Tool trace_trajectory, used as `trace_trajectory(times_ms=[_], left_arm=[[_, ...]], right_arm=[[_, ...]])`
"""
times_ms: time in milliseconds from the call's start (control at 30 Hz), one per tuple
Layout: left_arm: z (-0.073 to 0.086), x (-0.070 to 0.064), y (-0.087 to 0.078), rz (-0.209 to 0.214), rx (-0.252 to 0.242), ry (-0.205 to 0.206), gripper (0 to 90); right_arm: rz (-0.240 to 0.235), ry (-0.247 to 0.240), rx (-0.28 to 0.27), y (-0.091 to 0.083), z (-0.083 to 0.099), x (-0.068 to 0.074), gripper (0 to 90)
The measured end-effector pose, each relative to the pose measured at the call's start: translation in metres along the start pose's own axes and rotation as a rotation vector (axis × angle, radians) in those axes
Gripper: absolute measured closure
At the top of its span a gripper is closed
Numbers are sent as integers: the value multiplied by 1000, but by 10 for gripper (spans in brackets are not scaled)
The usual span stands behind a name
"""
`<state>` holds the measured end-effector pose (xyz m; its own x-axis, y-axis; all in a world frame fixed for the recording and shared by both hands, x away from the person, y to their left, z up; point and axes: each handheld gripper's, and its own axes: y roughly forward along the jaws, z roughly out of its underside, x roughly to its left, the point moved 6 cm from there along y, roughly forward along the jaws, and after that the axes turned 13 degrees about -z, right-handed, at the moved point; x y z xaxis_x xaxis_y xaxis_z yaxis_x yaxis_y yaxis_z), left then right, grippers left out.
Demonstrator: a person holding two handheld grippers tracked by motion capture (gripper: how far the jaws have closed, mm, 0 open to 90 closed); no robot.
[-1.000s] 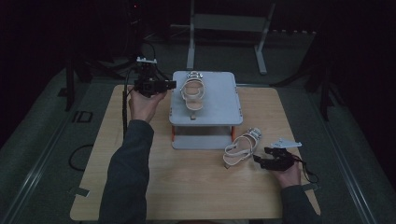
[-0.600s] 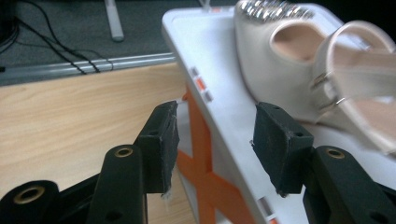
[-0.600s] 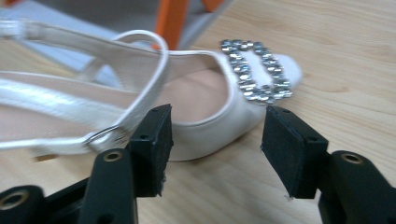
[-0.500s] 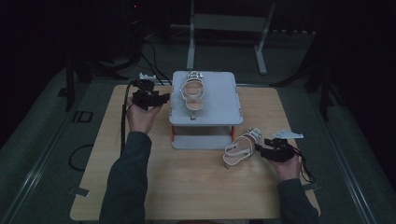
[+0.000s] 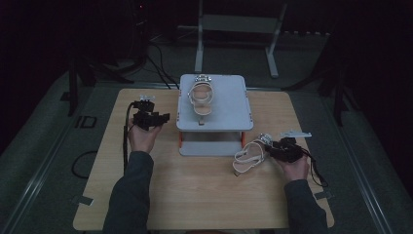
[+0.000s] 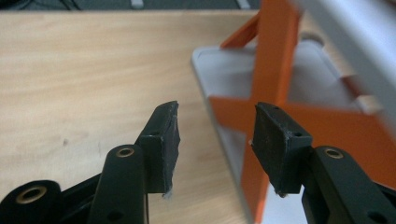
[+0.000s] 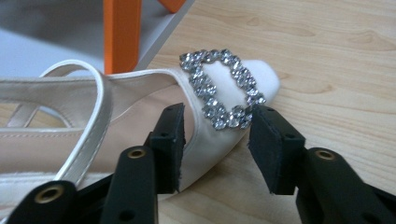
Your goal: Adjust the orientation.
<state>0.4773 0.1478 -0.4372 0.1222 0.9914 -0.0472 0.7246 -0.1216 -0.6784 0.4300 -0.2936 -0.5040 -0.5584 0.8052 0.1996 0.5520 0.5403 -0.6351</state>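
Straddling the sandal's toe (image 7: 219,135) with our right gripper (image 7: 215,140) parted, we hold our left gripper (image 6: 215,140) apart, empty.

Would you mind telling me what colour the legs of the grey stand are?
Orange; the stand's legs show best in the left gripper view.
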Motion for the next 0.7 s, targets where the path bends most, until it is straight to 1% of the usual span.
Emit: trace_trajectory(times_ms=[33,133,233,300,400,433,467,533,567,633,700], left_arm=[[4,2,2,1,8,-9,511],[18,8,8,-3,32,-16,511],[30,11,13,-4,54,-10,510],[36,12,16,-3,67,-10,510],[45,11,22,0,75,-11,510],[45,11,22,0,75,-11,509],[50,11,26,-1,84,-9,508],[55,11,29,-6,95,-2,507],[57,11,31,-3,100,-7,507],[61,10,33,-7,105,-3,506],[64,10,34,-9,108,0,505]], right_arm=[[-1,-3,2,0,-1,0,585],[-21,-19,11,0,-2,0,644],[-19,-21,13,1,-3,-4,666],[-15,-20,14,1,-5,-7,666],[-31,-27,21,3,-9,-9,670],[-35,-34,26,5,-11,-10,677],[-42,-38,31,6,-13,-9,693],[-59,-42,37,10,-16,-9,714],[-68,-43,39,13,-18,-9,716],[-84,-46,46,16,-20,-8,714],[-72,-59,60,16,-22,-7,678]])
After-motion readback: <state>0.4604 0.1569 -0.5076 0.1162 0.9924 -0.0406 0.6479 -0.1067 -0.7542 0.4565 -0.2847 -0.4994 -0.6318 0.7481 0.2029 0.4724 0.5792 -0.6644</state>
